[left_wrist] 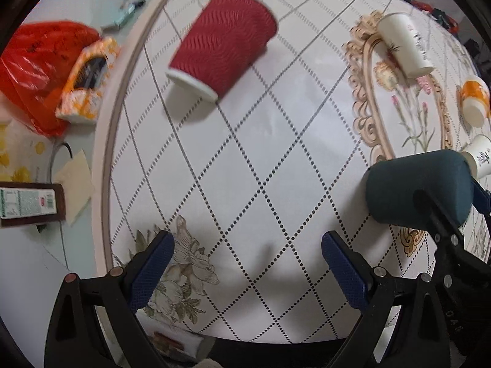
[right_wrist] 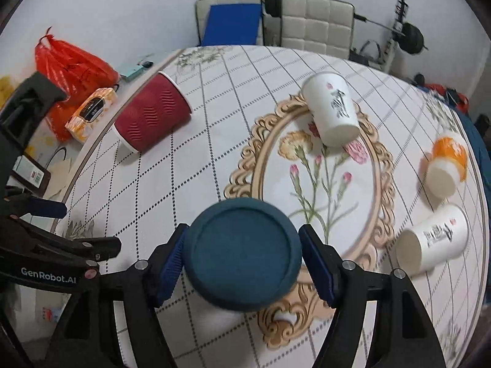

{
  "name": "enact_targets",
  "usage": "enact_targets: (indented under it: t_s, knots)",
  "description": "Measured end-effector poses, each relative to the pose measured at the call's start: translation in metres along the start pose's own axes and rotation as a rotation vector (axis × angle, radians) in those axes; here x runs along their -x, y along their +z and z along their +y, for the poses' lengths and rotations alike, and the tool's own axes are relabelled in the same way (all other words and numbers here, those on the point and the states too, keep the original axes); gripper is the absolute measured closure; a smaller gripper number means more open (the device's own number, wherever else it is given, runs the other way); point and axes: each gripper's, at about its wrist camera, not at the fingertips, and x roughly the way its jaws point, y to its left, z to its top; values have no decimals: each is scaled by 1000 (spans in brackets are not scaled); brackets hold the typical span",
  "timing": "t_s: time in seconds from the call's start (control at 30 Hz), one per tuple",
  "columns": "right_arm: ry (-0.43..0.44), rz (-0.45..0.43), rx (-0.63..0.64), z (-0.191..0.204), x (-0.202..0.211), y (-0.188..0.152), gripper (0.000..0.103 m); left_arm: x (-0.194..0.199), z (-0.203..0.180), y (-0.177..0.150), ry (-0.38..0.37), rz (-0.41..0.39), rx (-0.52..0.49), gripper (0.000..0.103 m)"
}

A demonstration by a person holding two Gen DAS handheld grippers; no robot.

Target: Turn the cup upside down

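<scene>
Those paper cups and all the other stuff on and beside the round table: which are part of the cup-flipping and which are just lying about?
Part of the job:
- dark teal cup, clamped in the right gripper
- red ribbed paper cup
- two white printed cups
- orange-and-white cup
- left gripper, open

Lying about:
- red plastic bag
- orange tissue pack
- beige chairs

Floor left of the worktop (right_wrist: 214, 153): red plastic bag (right_wrist: 70, 70) touching an orange tissue pack (right_wrist: 92, 110). Two padded chairs (right_wrist: 316, 24) stand at the far edge, one bearing a blue board (right_wrist: 233, 24).
</scene>
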Motion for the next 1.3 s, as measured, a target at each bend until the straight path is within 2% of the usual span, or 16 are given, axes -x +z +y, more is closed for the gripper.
enact_targets:
  t_s: [0.07, 0.1, 0.17, 0.47, 0.63, 0.83, 1.03, 1.3]
  knots:
    - [-19, 17, -45, -2, 9, -2, 15, 12, -2, -5, -2, -33, -21, 5]
    - [-17, 26, -69, -4, 14, -4, 13, 17, -3, -8, -6, -47, -31, 5]
    - [-31, 46, -119, -7, 27, -7, 12, 26, -5, -12, -19, -65, -50, 5]
    - [-202, 143, -284, -29, 89, -35, 9, 49, -11, -27, -99, -106, -83, 5]
    - [-232, 171, -284, -35, 108, -49, 8, 61, -20, -40, -113, -122, -87, 2]
    - [-211, 166, -282, -40, 124, -59, 7, 71, -31, -53, -109, -133, -68, 2]
    - [-194, 145, -271, -43, 145, -67, 7, 97, -40, -69, -105, -178, -57, 2]
    - [-173, 73, -262, -41, 213, -72, 7, 171, -38, -102, -106, -291, -43, 2]
